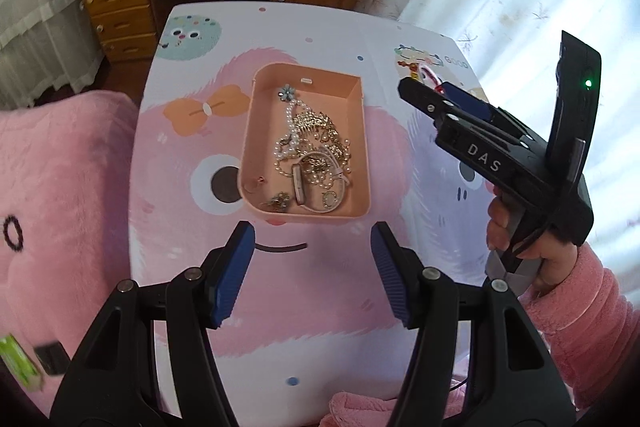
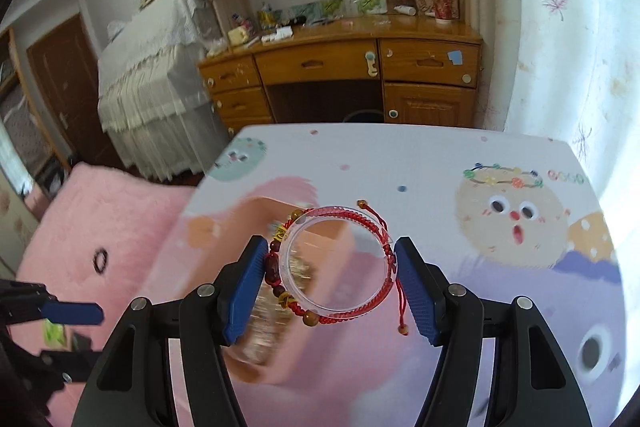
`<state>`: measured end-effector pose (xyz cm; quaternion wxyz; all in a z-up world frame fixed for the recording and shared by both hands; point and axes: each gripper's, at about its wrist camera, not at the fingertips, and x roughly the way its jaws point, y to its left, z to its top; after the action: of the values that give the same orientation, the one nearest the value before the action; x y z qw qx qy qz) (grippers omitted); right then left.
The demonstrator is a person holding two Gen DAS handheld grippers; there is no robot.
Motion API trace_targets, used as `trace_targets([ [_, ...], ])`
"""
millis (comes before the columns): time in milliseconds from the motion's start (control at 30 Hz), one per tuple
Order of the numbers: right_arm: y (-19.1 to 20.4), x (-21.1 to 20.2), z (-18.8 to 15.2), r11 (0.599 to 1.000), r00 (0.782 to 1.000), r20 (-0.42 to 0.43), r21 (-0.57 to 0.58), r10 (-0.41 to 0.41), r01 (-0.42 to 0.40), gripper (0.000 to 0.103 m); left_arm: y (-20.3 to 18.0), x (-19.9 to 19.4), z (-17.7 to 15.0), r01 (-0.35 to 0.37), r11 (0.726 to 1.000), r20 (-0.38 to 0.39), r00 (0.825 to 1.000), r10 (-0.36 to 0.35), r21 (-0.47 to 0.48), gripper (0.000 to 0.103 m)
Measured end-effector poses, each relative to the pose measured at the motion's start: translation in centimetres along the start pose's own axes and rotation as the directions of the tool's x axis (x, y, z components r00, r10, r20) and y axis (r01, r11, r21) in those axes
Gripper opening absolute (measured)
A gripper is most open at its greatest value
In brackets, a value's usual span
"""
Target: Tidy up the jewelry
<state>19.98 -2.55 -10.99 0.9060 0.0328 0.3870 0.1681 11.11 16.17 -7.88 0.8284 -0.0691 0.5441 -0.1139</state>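
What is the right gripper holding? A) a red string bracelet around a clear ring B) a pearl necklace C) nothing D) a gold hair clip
A: the right gripper is shut on the red string bracelet, wrapped around a clear ring, held above the table.

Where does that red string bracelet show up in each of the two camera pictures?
Left wrist view: only a sliver of the red bracelet peeks out at upper right, behind the tip of the right gripper.
Right wrist view: the bracelet sits at lower centre, wrapped around a clear ring clamped between the blue pads.
Shared landmark: the peach tray, sharp in the left view, blurred behind the bracelet in the right view.
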Motion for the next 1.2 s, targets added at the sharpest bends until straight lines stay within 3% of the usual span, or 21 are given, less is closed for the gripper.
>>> trace_targets([
  [200,6.5,-1.0,-2.6,0.997,1.000,0.013,0.076,-0.012,0.011,0.066,3.7,-2.4,-1.3,0.015,0.999,-0.010,1.000,-0.014,0.042,0.058],
  [400,10.5,-1.6,-4.9,0.995,1.000,0.013,0.098,0.005,-0.007,0.066,6.0,-4.5,-2.7,0.004,0.999,0.013,1.000,-0.005,0.046,0.058],
  [467,11.2,-1.5,-5.0,0.995,1.000,0.008,0.097,-0.003,0.002,0.075,6.2,-5.0,-2.9,0.002,0.999,0.027,1.000,-0.004,0.048,0.058],
  [533,11.0,-1.4,-4.8,0.994,0.999,-0.001,0.100,-0.037,0.037,0.092,6.1,-5.8,-3.1,-0.004,0.999,0.050,0.999,0.002,0.051,0.058],
  [600,11.1,-2.2,-5.0,0.994,0.998,0.008,0.091,-0.055,0.054,0.092,5.5,-6.7,-3.2,-0.008,0.998,0.075,0.997,0.004,0.055,0.058],
  [800,8.7,-5.2,-6.7,0.993,0.999,-0.027,0.108,-0.038,0.041,0.097,2.4,-7.8,-3.6,-0.048,0.998,0.129,0.991,0.042,0.041,0.058],
  [967,3.5,-8.9,-11.4,0.988,0.990,-0.141,0.152,-0.003,0.025,0.102,-1.6,-6.6,-5.8,-0.133,0.991,0.147,0.980,0.136,-0.026,0.058],
  [1033,1.3,-10.8,-13.8,0.988,0.974,-0.224,0.145,-0.018,0.052,0.102,-3.8,-5.8,-7.5,-0.174,0.984,0.129,0.976,0.177,-0.037,0.058],
  [1200,-3.7,-16.5,-19.9,0.986,0.927,-0.373,0.139,-0.037,0.095,0.103,-9.9,-3.6,-12.1,-0.176,0.984,0.077,0.981,0.176,-0.013,0.058],
])
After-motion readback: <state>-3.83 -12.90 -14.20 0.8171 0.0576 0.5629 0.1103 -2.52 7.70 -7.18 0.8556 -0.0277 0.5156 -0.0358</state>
